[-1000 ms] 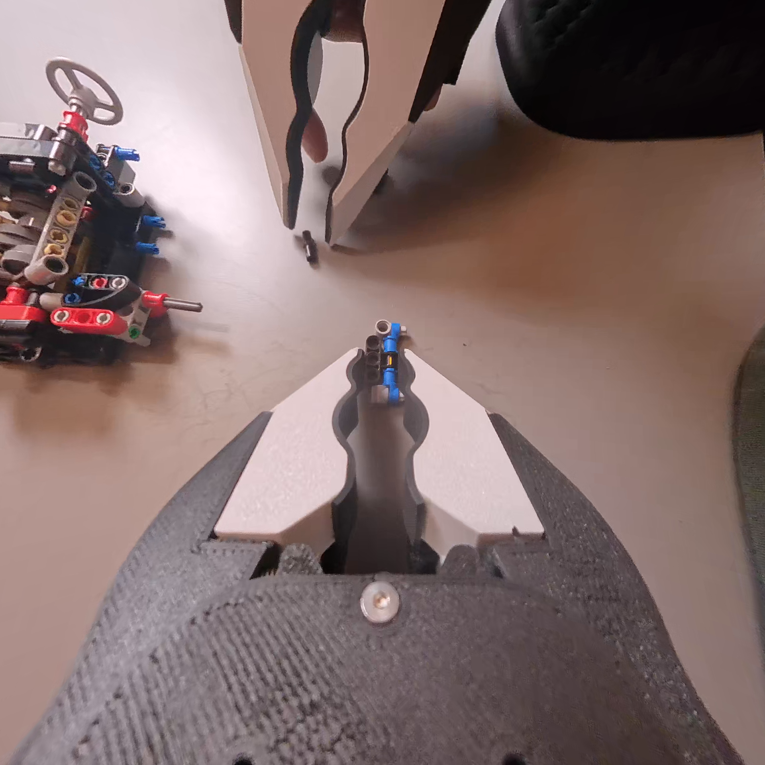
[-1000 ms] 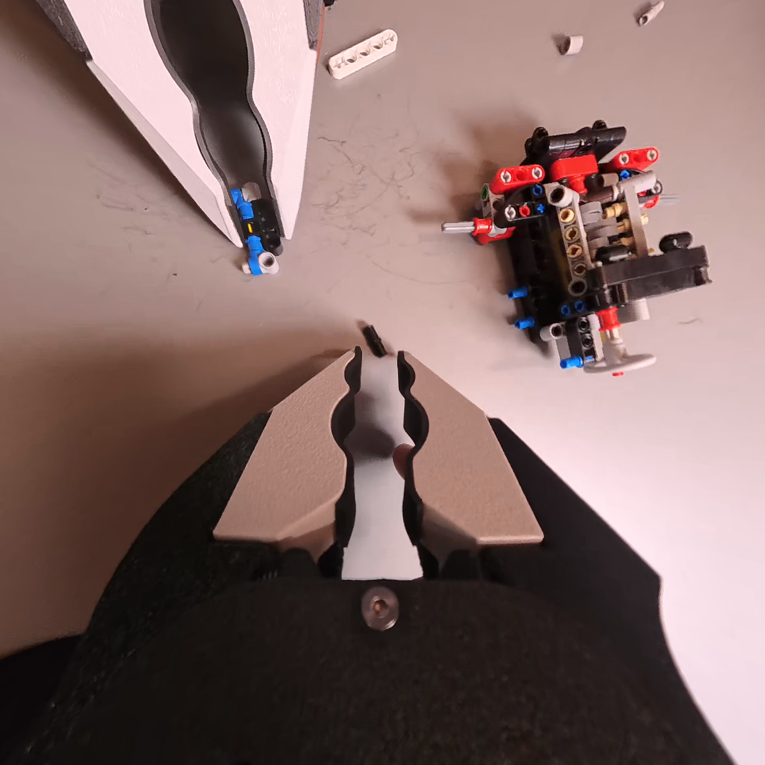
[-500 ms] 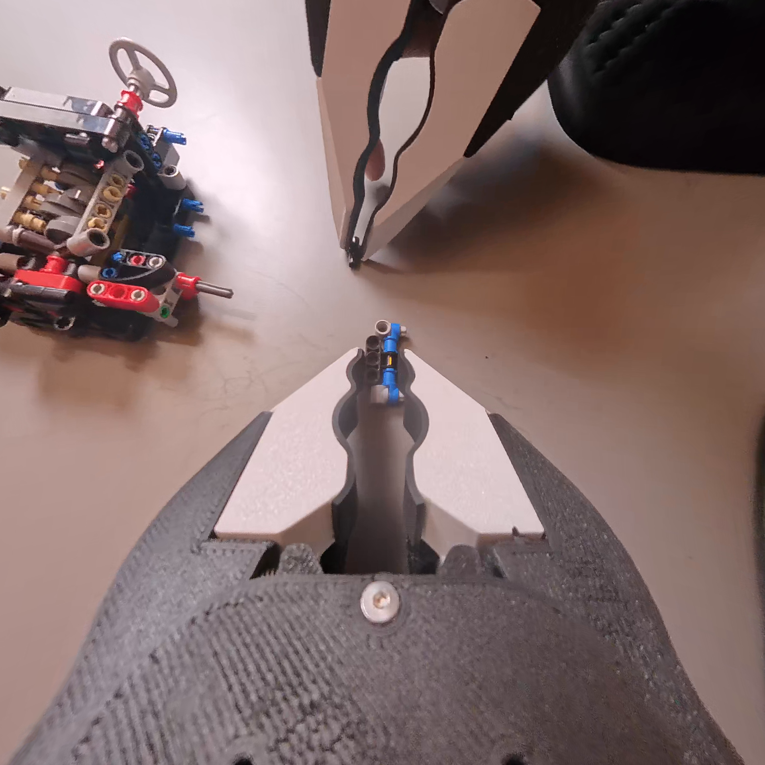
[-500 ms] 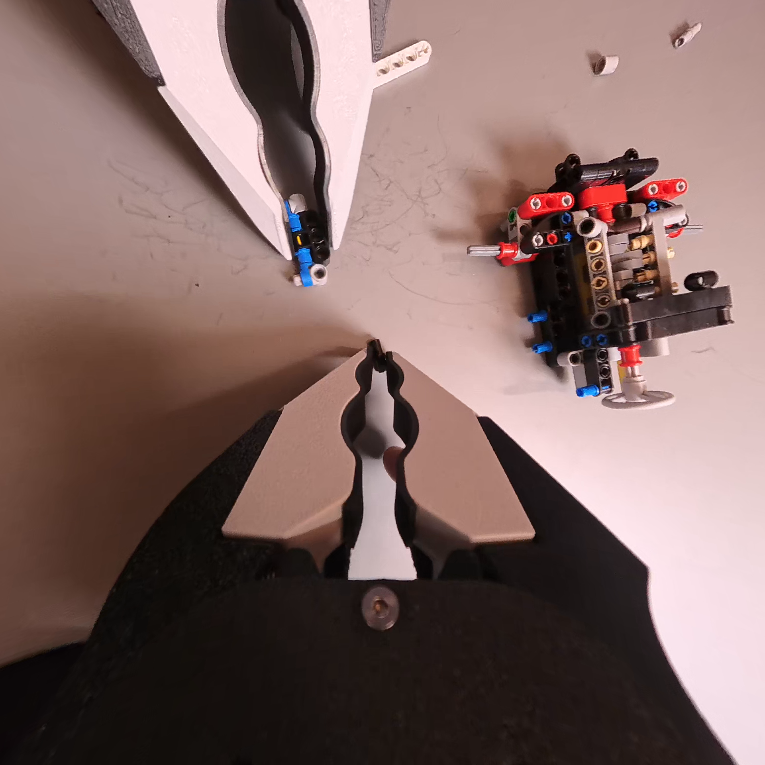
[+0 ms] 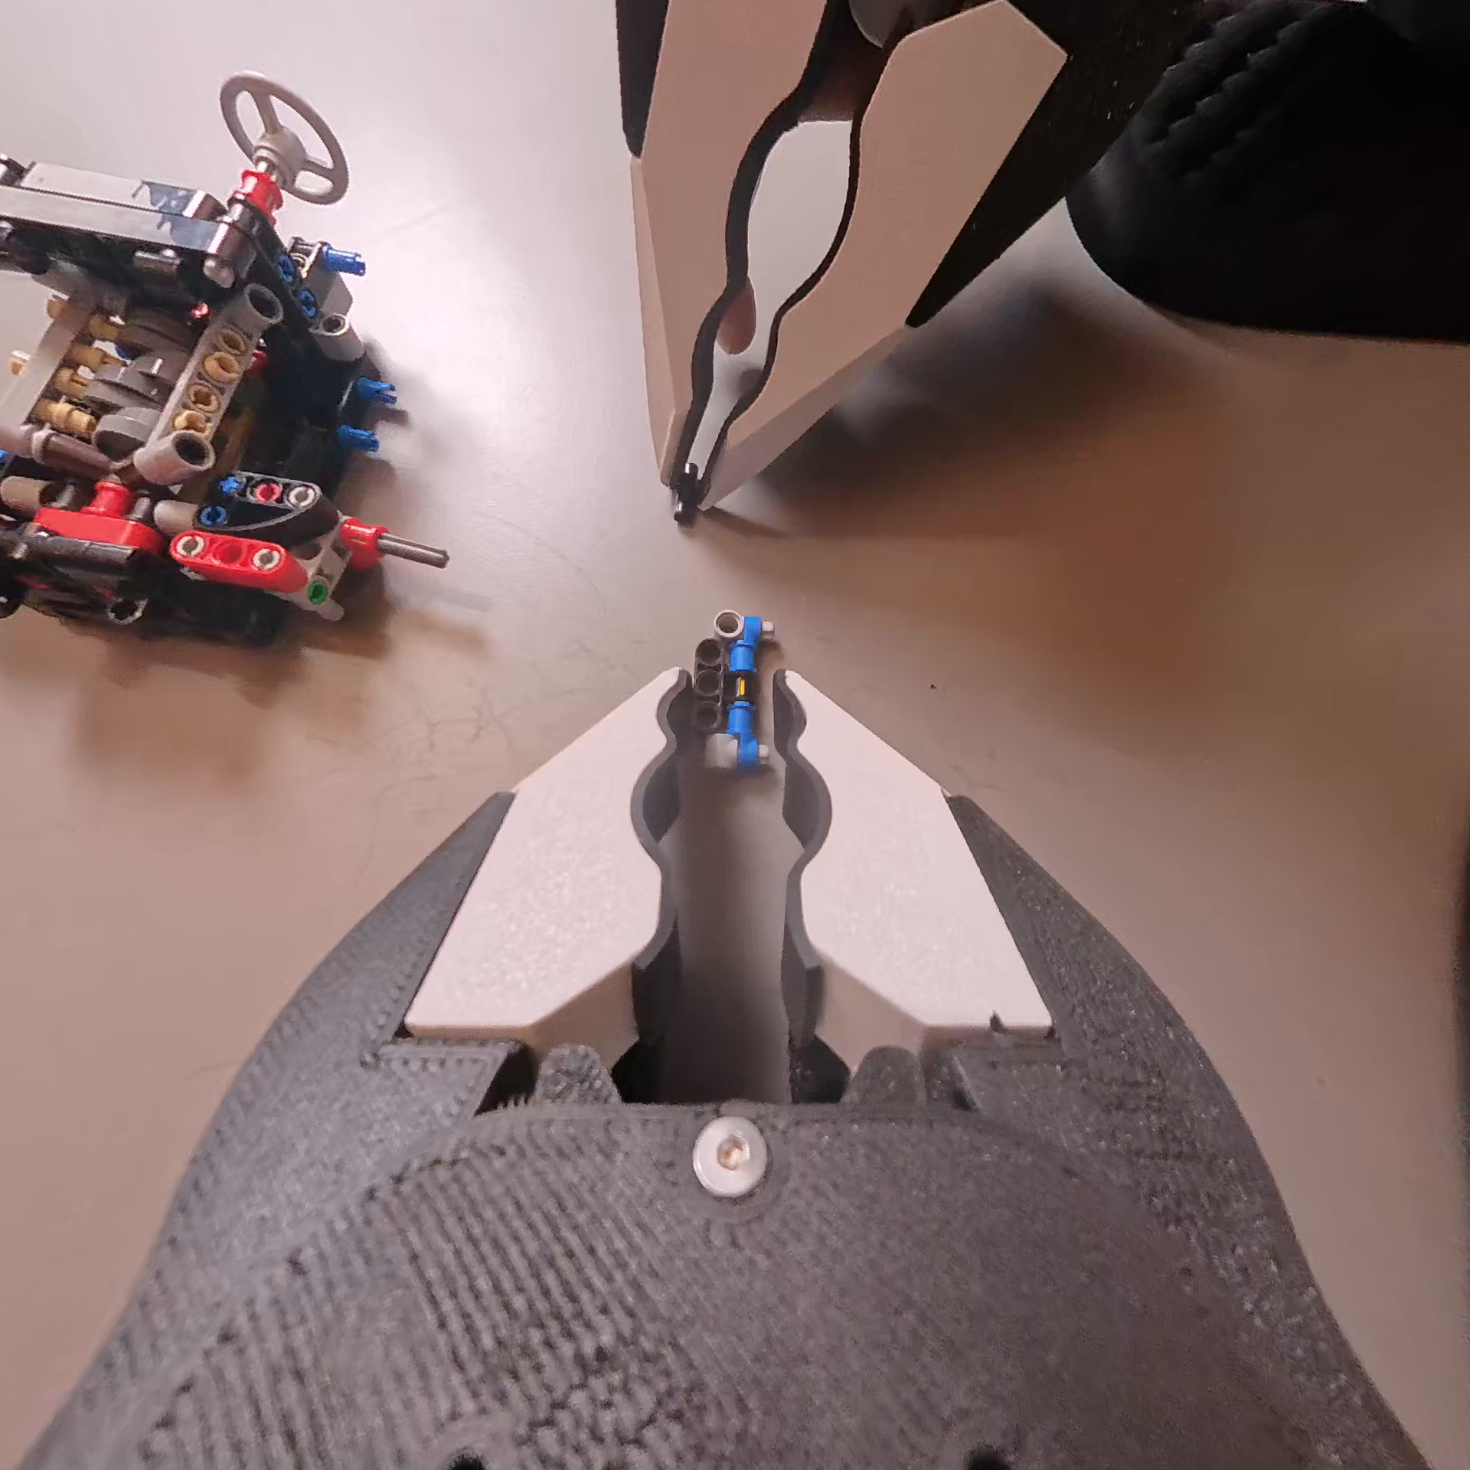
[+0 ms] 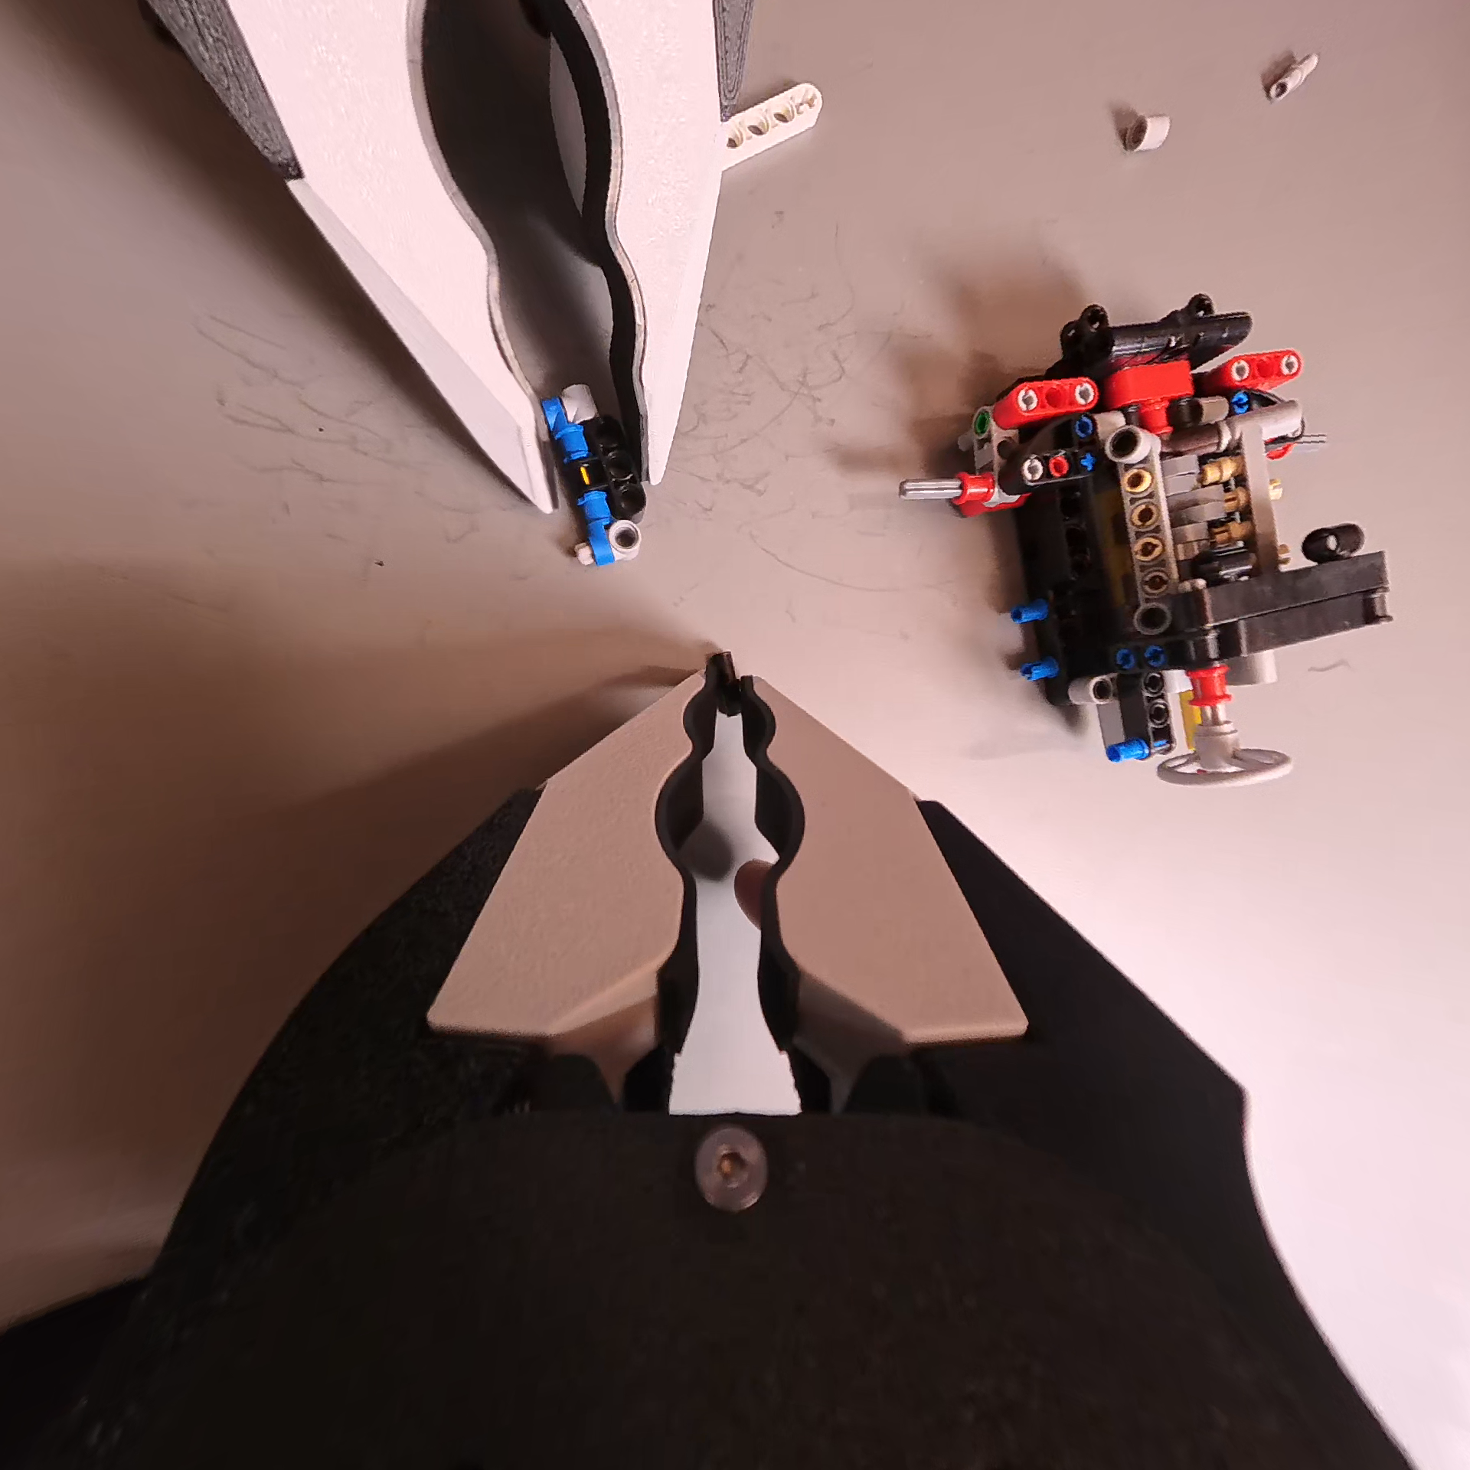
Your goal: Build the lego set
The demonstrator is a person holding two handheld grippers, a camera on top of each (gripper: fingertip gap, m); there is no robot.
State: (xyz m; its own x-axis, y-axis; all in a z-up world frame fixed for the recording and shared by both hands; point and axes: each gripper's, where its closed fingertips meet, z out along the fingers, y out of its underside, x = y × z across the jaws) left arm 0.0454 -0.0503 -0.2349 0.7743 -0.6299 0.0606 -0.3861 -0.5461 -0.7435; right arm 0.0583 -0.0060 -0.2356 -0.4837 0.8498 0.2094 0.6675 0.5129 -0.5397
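My right gripper [image 6: 725,686] has closed onto the black pin [image 6: 725,673]; my left gripper [image 5: 730,690] narrowly clamps the black-and-blue subassembly [image 5: 732,690].

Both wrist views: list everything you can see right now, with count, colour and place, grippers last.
partly built model: 1, black, red and grey with a grey steering wheel, on the table to the right in the right wrist view.
small sub-assembly: 1, black beam with blue and grey pins, between the left gripper's tips.
black pin: 1, pinched at the right gripper's tips.
white beam: 1, far side of the table, partly behind the left gripper.
small grey pieces: 2, loose at the far right.
table: 1, beige, scuffed.
fingertip: 1, showing through the right gripper's gap.
left gripper: white fingers, grey body, shut on the sub-assembly.
right gripper: beige fingers, black body, shut on the pin.
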